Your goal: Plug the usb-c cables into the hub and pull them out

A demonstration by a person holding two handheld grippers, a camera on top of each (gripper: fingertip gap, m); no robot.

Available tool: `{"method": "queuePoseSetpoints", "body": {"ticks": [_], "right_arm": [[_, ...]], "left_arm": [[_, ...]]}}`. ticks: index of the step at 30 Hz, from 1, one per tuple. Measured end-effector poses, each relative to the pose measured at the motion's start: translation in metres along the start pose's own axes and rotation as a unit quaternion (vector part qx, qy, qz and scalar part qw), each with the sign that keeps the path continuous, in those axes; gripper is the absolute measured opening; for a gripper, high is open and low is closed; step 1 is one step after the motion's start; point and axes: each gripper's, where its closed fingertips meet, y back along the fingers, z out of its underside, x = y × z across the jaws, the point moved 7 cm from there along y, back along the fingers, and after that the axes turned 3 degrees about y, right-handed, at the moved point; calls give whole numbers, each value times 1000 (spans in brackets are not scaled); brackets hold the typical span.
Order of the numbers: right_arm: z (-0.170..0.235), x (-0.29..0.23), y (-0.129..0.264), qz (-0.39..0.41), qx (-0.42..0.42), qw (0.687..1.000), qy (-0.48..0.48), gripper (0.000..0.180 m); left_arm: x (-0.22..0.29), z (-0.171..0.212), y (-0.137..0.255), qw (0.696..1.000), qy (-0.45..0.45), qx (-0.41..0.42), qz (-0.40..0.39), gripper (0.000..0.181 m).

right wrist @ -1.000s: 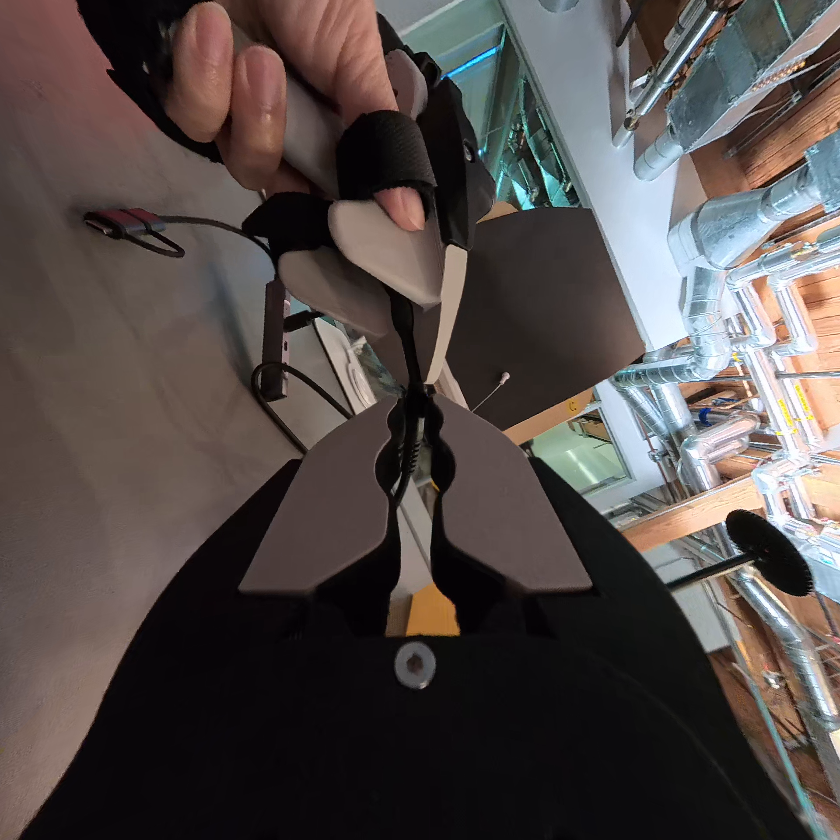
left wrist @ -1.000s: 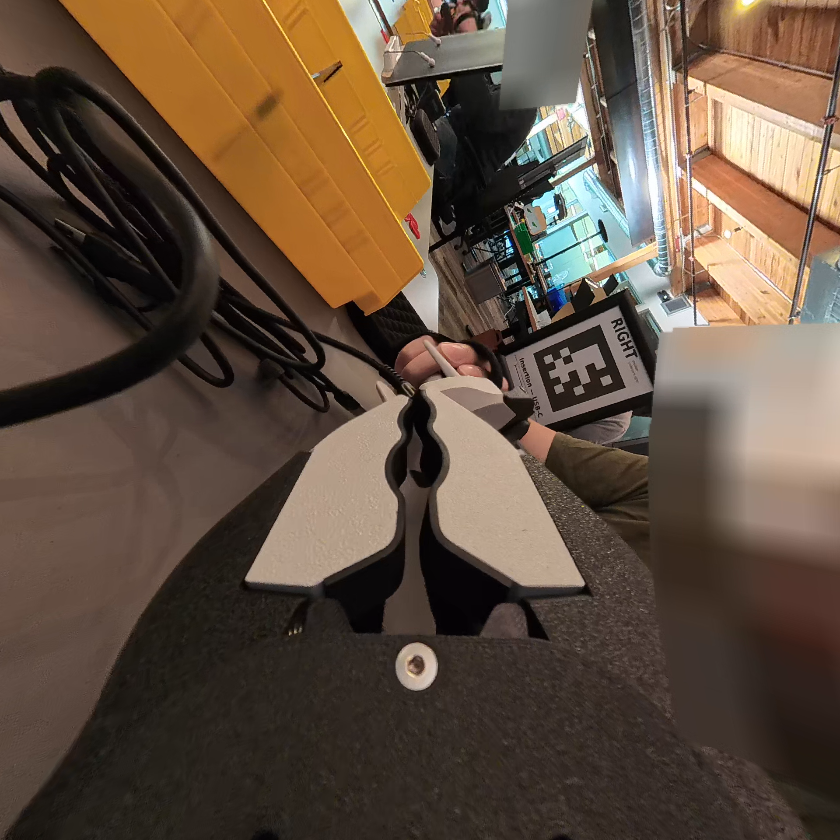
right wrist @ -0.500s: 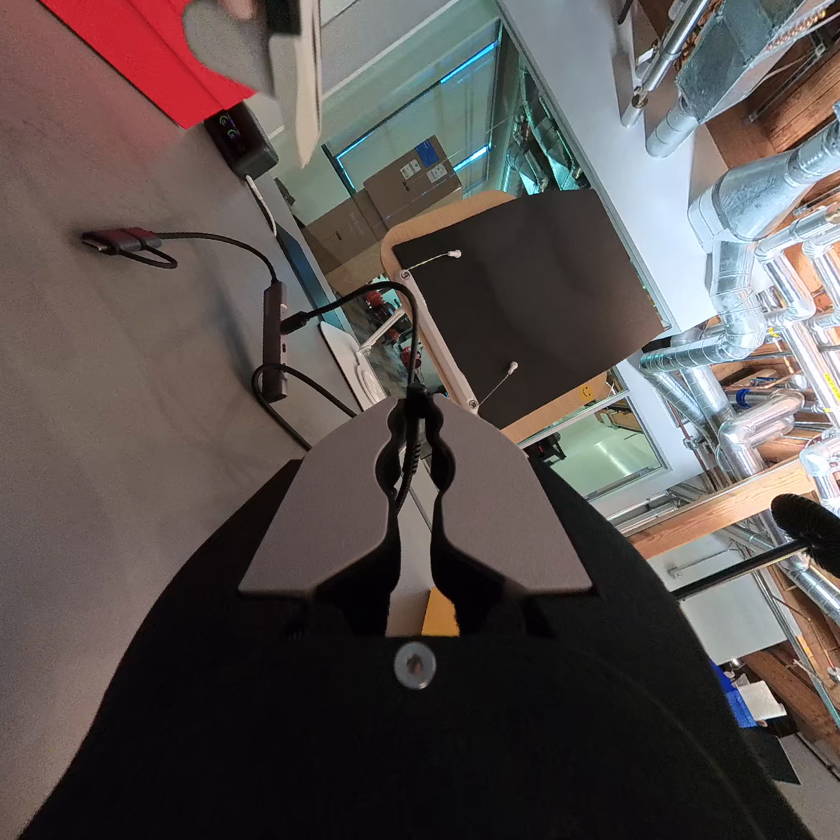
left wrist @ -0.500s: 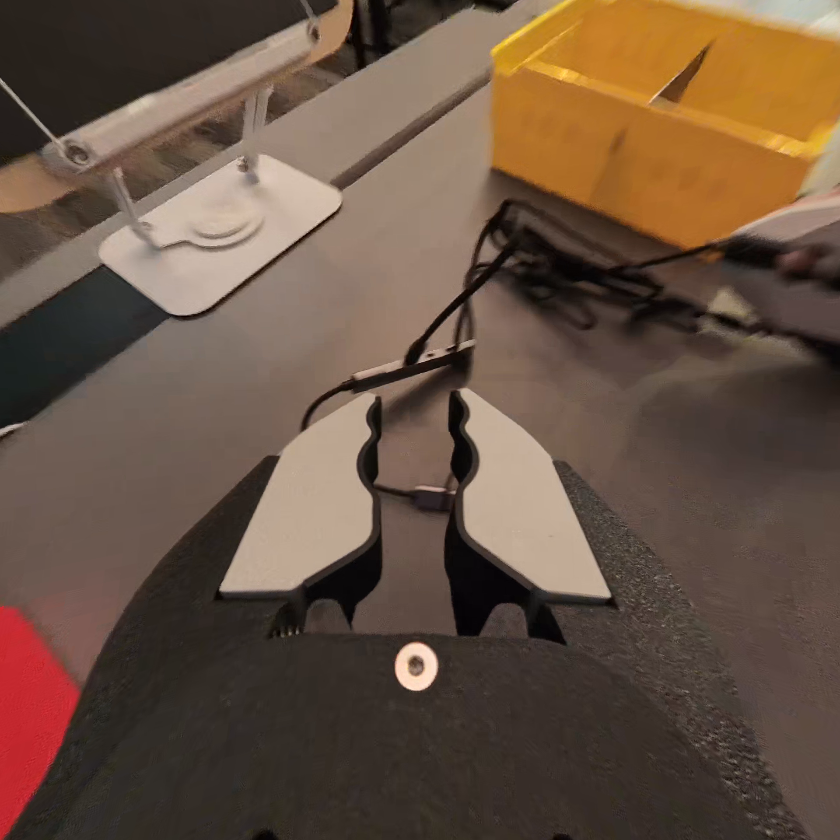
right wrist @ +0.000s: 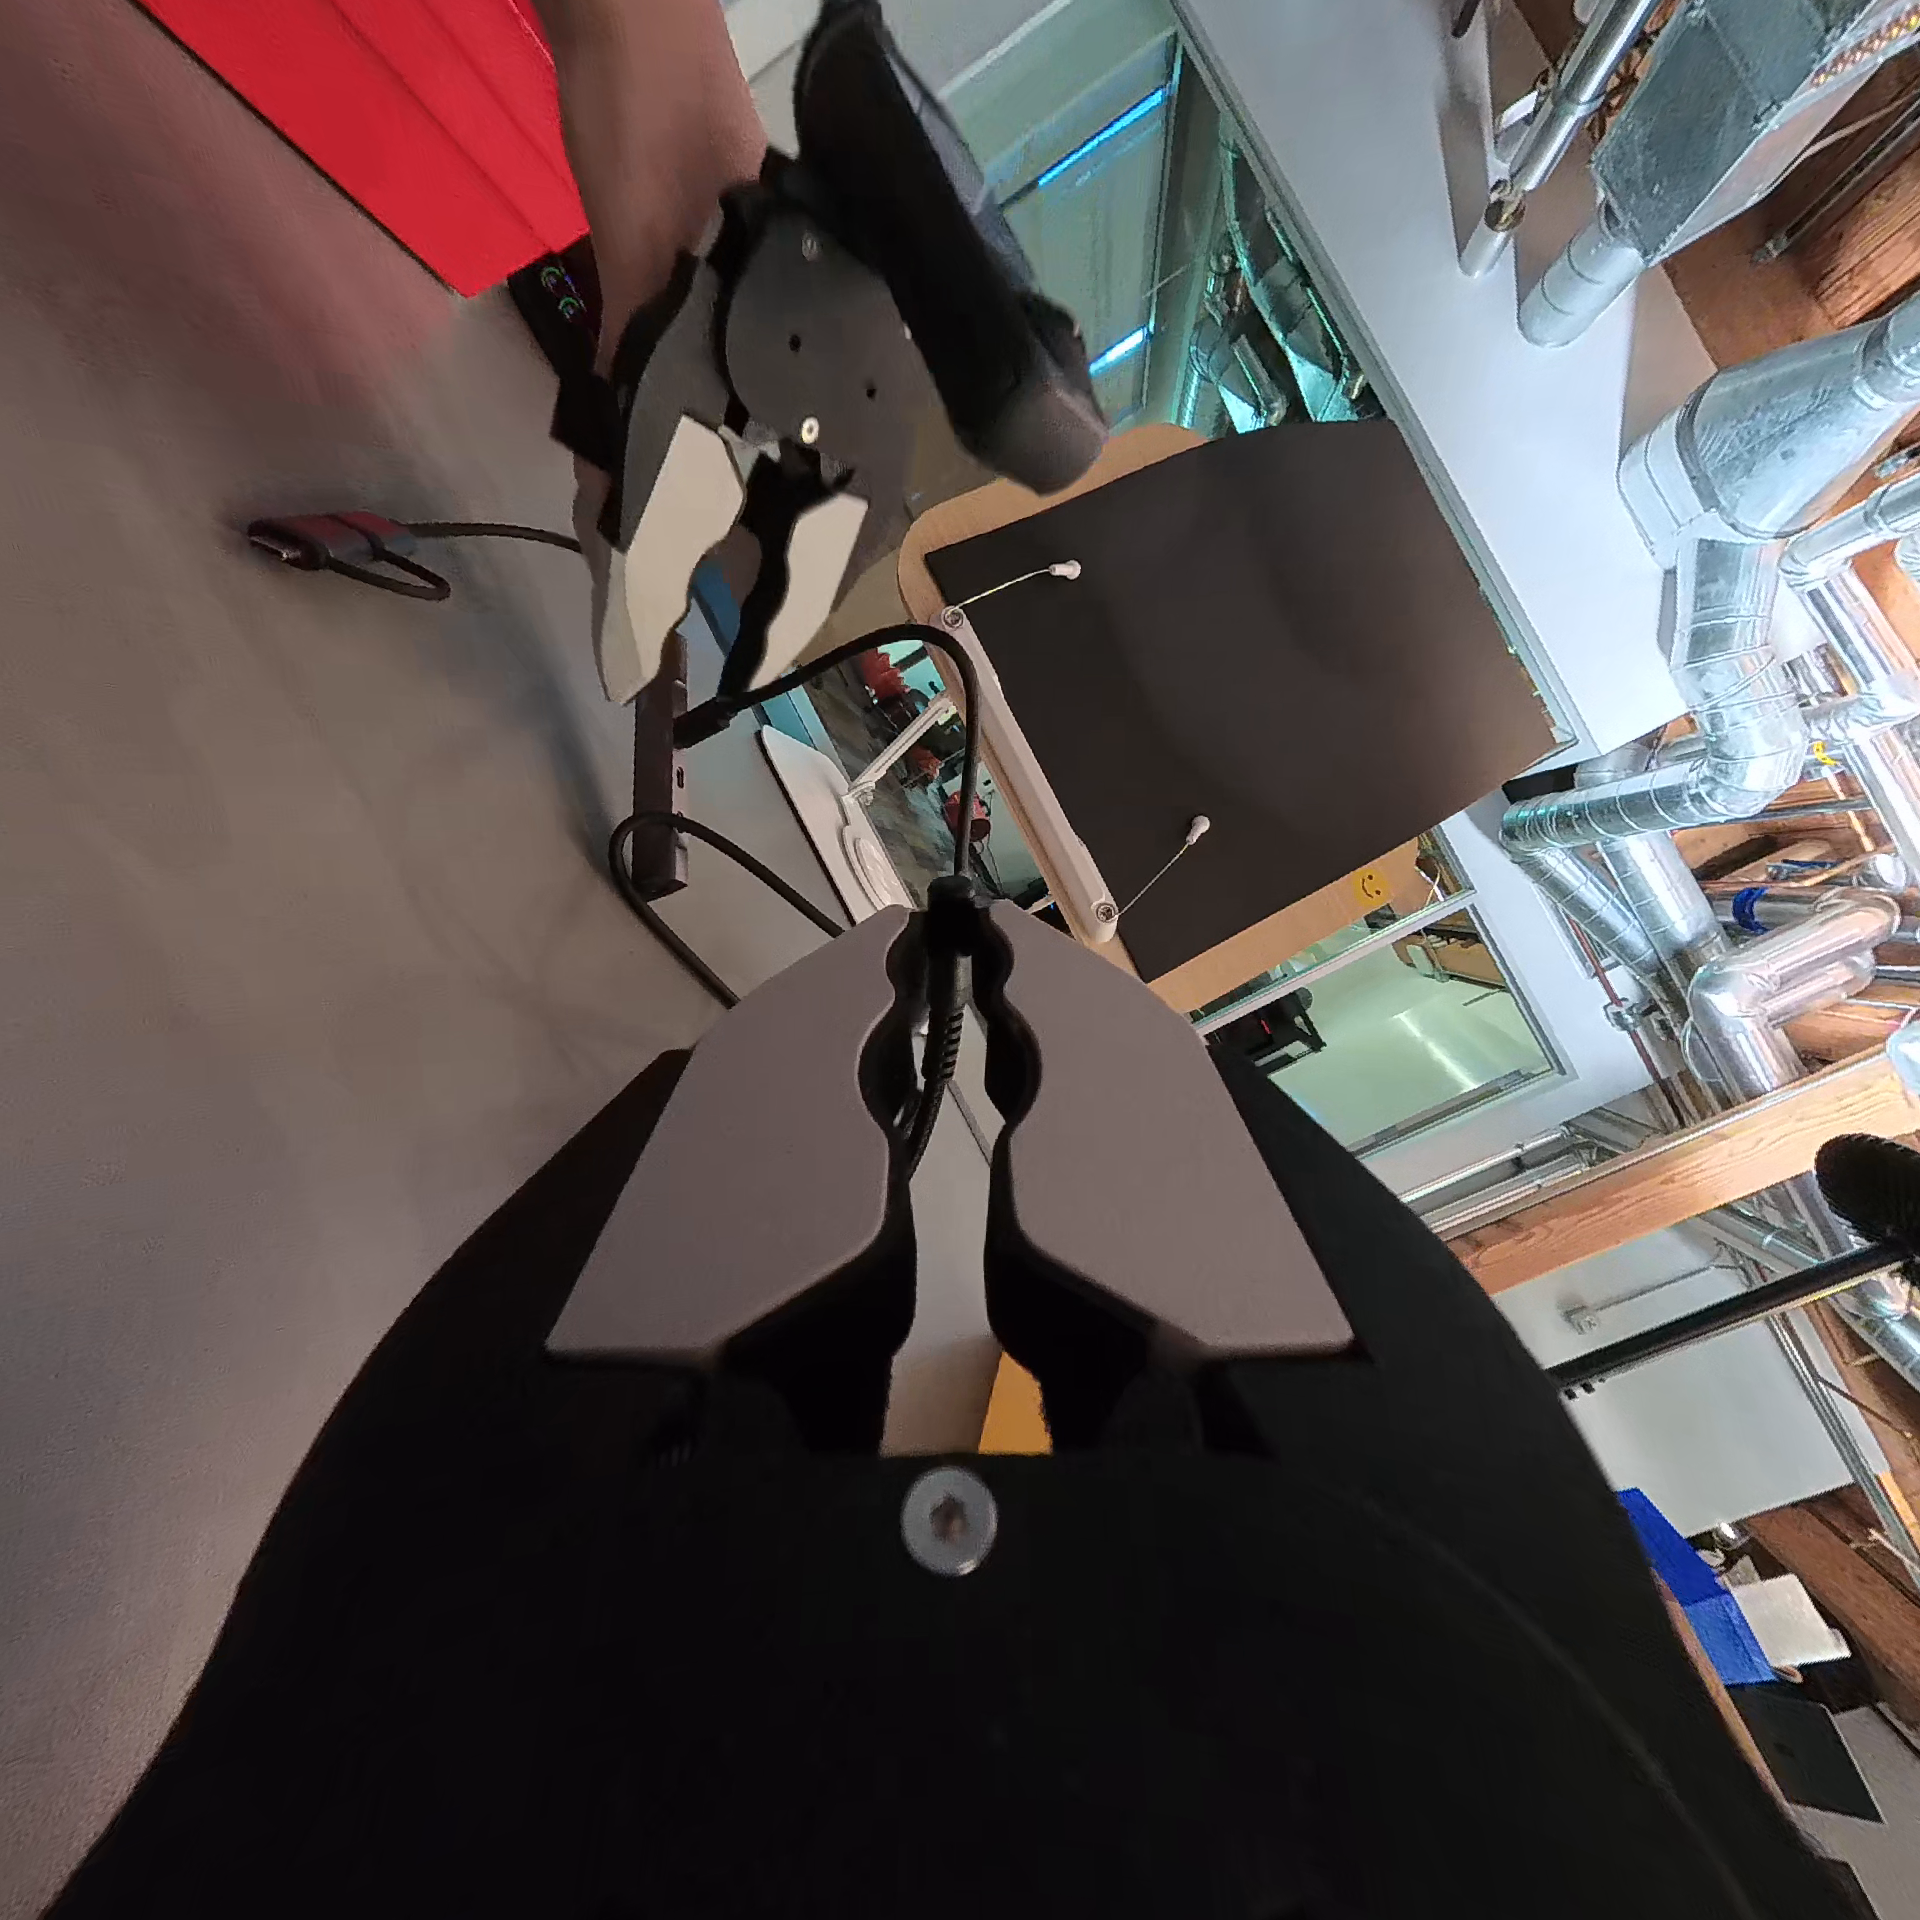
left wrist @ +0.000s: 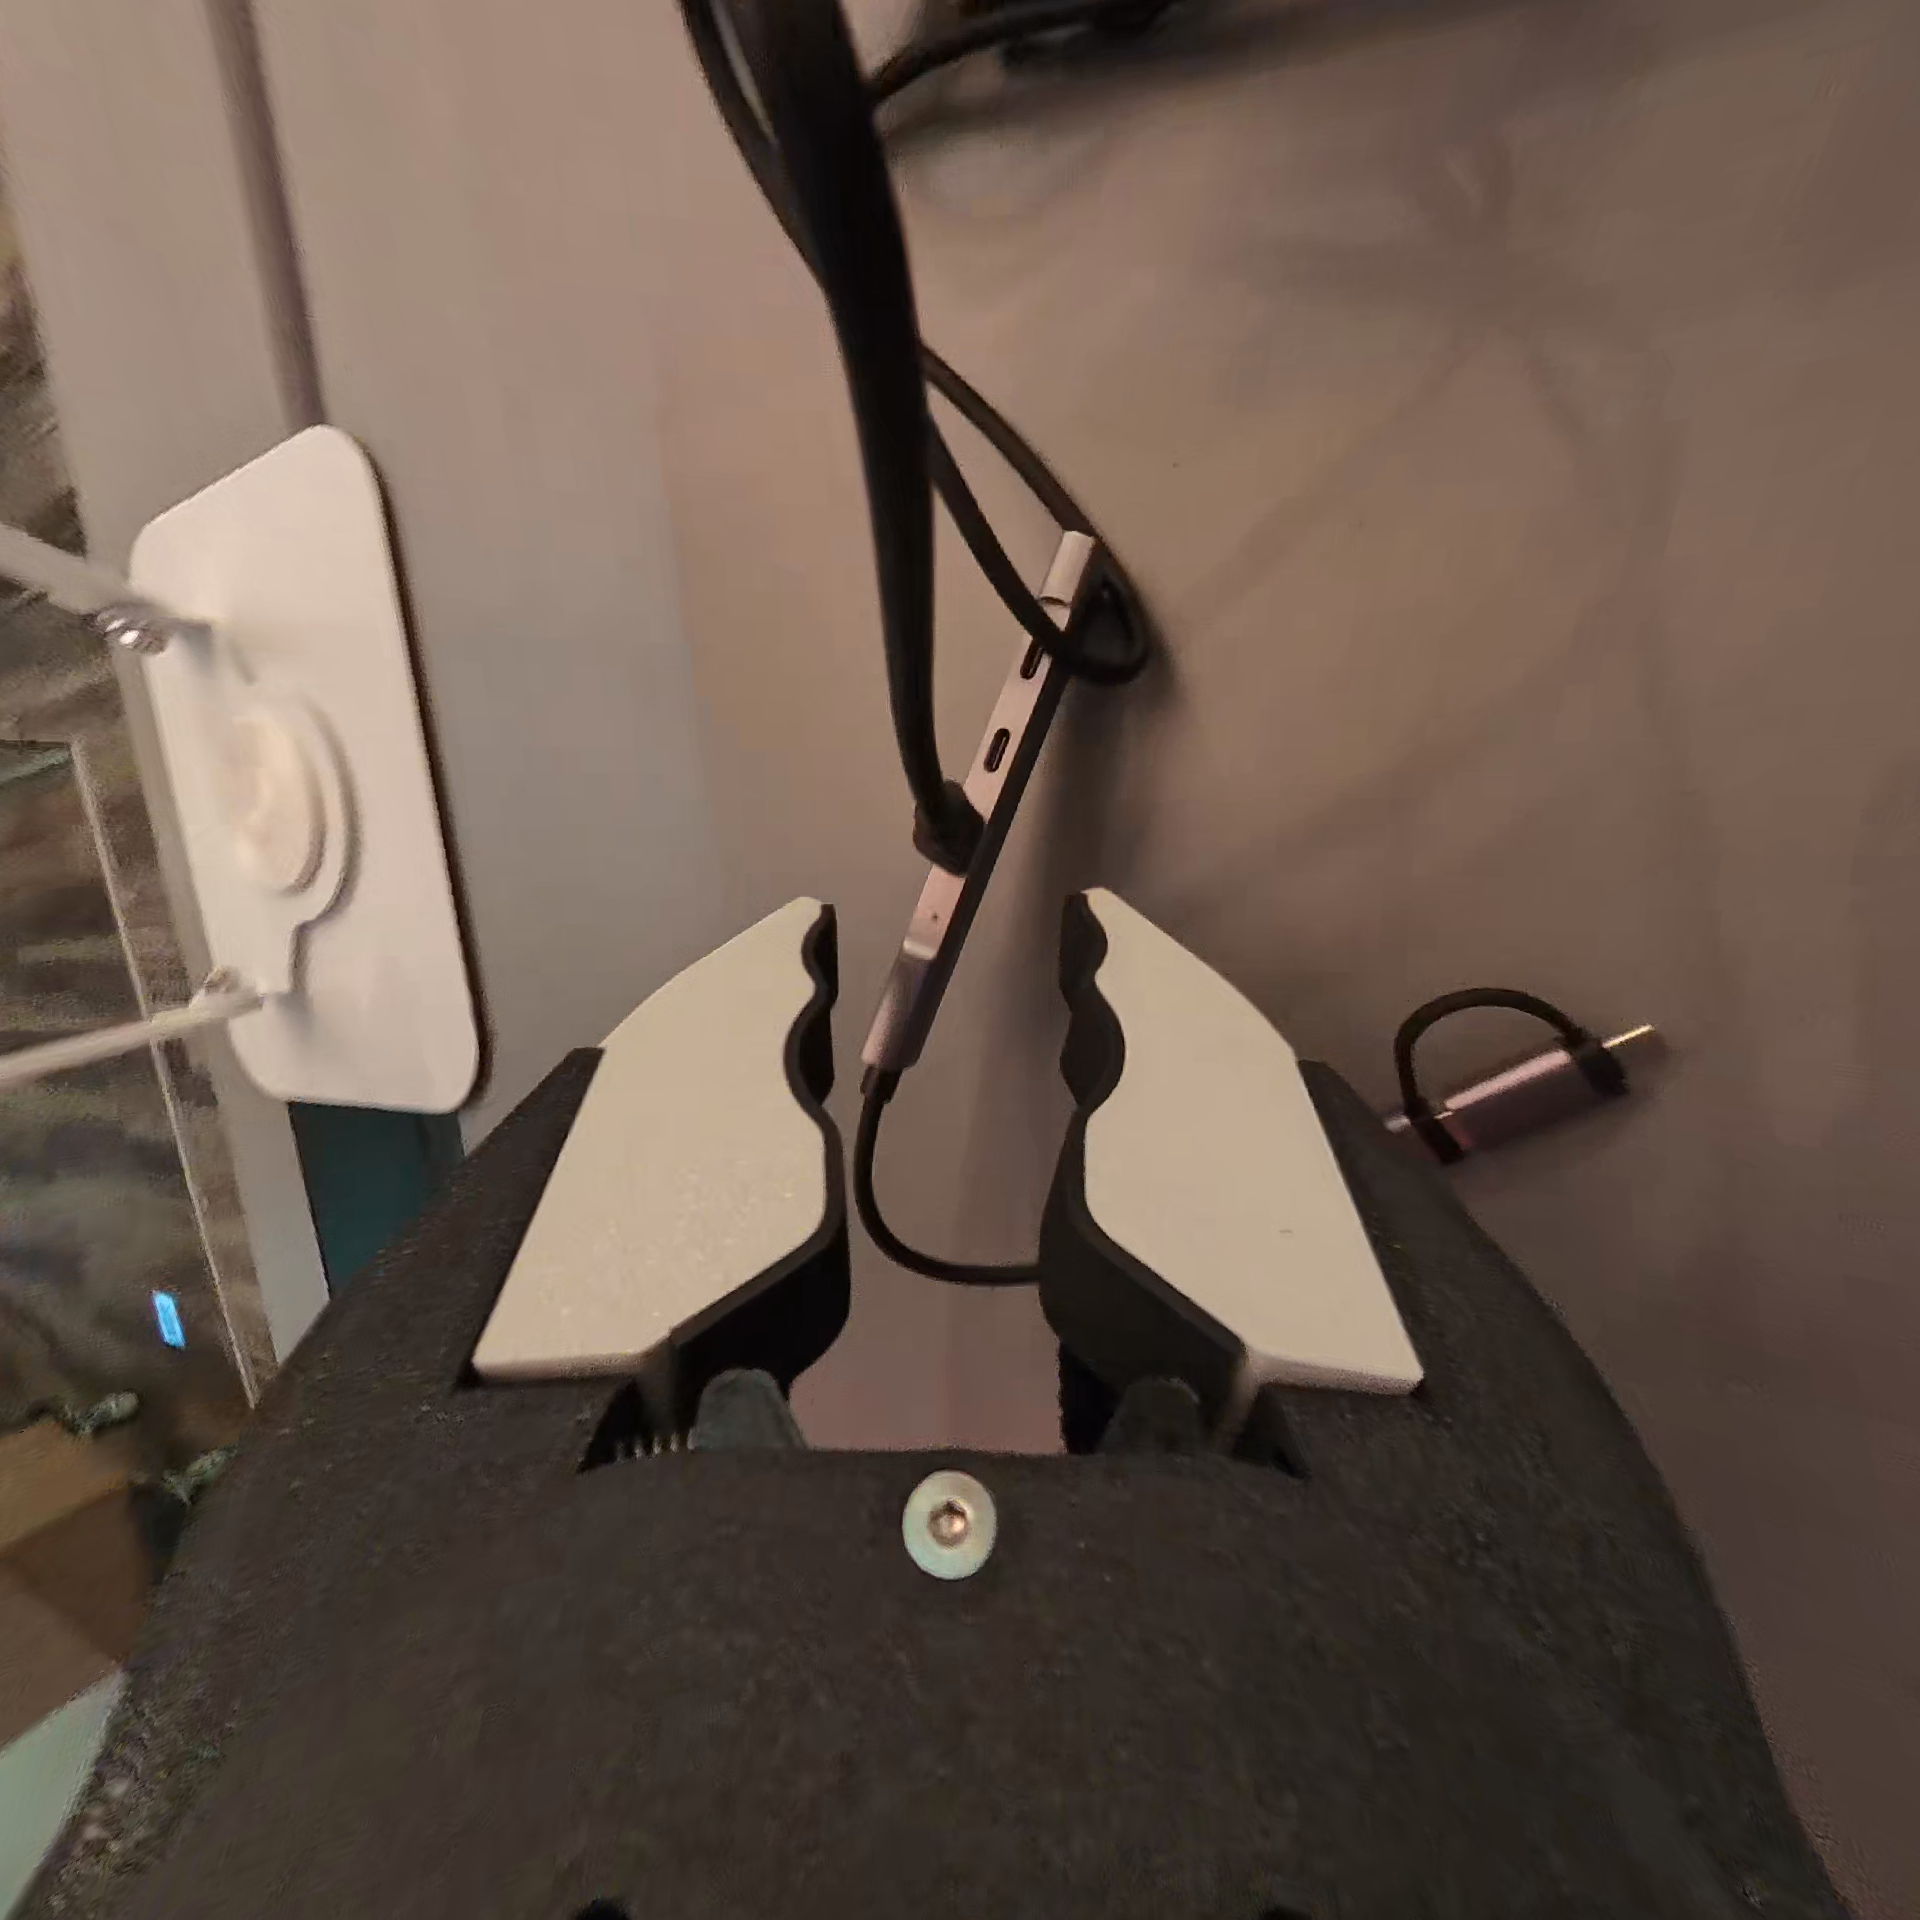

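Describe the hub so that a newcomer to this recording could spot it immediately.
On the grey table, right of the white stand base, the hub is a slim silver bar reaching between the open left gripper. Unlike the stubby adapter, it has oval side ports.

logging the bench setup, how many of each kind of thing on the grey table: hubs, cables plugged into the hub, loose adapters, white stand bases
hub: 1
black cable plugged into the hub: 1
loose adapter: 1
white stand base: 1
total: 4
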Motion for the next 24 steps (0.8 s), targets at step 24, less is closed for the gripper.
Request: {"method": "queuePoseSetpoints", "body": {"ticks": [24], "right_arm": [[13,6,-7,-59,-10,993,-105,9]], "left_arm": [[-26,26,83,998,58,20,-31,9]]}}
